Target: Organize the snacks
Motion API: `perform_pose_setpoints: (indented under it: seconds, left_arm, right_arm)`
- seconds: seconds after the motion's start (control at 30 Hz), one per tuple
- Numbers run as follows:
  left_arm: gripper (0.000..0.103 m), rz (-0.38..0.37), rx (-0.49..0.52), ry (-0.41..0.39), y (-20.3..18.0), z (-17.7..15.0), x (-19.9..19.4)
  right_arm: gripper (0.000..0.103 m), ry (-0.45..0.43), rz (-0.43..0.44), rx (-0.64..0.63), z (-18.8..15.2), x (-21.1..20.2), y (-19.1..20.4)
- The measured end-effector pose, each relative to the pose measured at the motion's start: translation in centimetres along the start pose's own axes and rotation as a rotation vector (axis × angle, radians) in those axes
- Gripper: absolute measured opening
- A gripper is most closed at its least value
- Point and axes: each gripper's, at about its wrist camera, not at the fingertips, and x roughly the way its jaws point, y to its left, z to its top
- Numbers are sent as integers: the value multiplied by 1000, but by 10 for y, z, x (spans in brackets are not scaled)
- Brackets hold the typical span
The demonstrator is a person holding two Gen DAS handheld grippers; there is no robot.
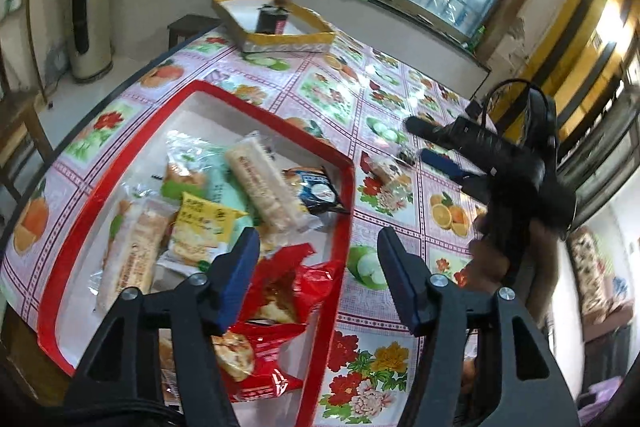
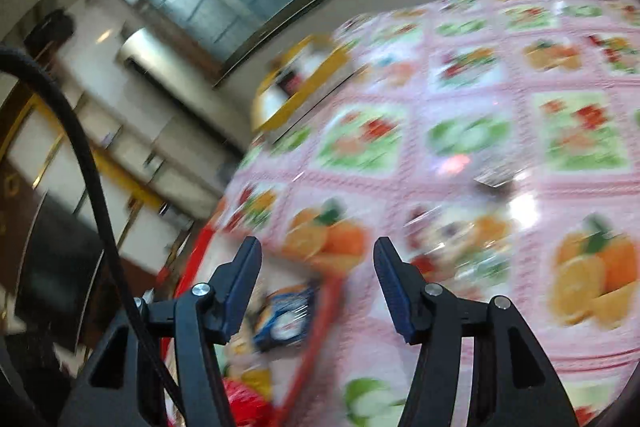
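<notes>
**Snack sorting: most packets in the red tray, one still loose on the table**

The red tray (image 1: 352, 187) sits on the fruit-print tablecloth (image 1: 400, 359) and holds the bulk of the snacks: a long pale biscuit pack (image 1: 264, 187), a yellow packet (image 1: 204, 223), a blue-and-white packet (image 1: 318, 189), a red bag (image 1: 280, 311) and several clear-wrapped pastries. A second, yellow tray (image 1: 288, 41) stands well apart at the far edge of the table, with a dark packet (image 1: 272, 19) inside it.

One small snack (image 1: 384, 167) lies on the tablecloth just outside the red tray's right rim. It appears to be the remaining loose item; which tray it belongs in cannot be judged.

The left gripper (image 1: 316, 279) hovers over the red tray's near right corner, jaws spread wide, holding nothing. The right gripper (image 2: 316, 283) is likewise released and empty; seen from the left wrist, it reaches toward the loose snack without touching it. The right wrist view is heavily blurred.

Judgement: task well advanced, not complete.
</notes>
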Motion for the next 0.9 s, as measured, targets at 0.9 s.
perform_pose_setpoints:
  seconds: [0.9]
  left_arm:
    - [67,7,48,64,-42,-5,25]
  right_arm:
    - [31,204,-429,-18,28,26,-80]
